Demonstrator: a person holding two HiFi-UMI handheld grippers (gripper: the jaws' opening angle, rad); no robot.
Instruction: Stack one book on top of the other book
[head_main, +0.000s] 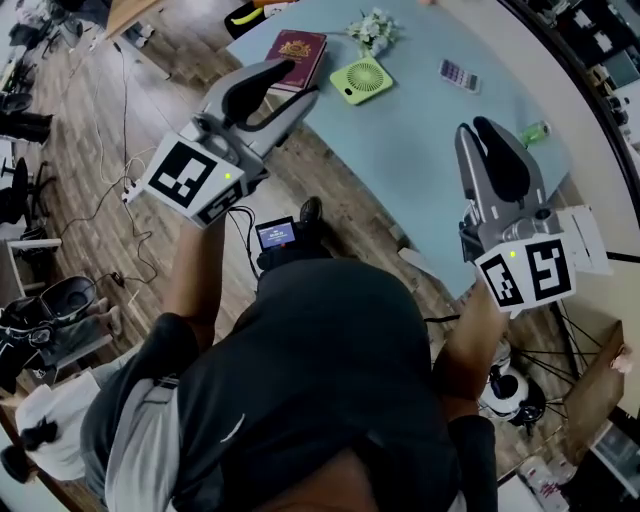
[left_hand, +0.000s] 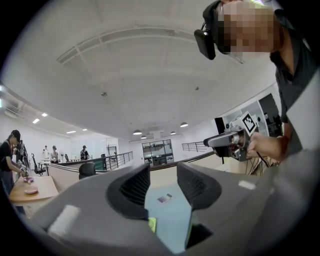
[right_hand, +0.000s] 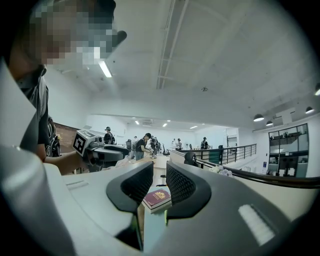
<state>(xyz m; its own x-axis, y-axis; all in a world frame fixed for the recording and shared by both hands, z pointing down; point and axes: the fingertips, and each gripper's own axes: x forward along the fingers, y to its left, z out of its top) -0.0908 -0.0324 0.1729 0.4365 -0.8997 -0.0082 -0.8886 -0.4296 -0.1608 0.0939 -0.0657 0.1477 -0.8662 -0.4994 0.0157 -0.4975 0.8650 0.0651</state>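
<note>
Left gripper (head_main: 288, 85) and right gripper (head_main: 473, 135) spread, empty. Right gripper view shows the book (right_hand: 157, 196) unobstructed; in head view the left gripper hides its corner.

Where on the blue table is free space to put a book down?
Free: the wide bare middle of the table, between the green fan, the calculator and the near edge. Crowded: the far corner, with book, fan and flowers.

Floor (head_main: 85, 130): you are standing over brown wood planks, cables (head_main: 124, 110) trailing across them.
Table (head_main: 420, 160): pale blue, curving away before you.
Ceiling (left_hand: 150, 60): white, lamps (right_hand: 104, 69) glowing overhead.
Railing (right_hand: 235, 151): dark, running along your far side.
</note>
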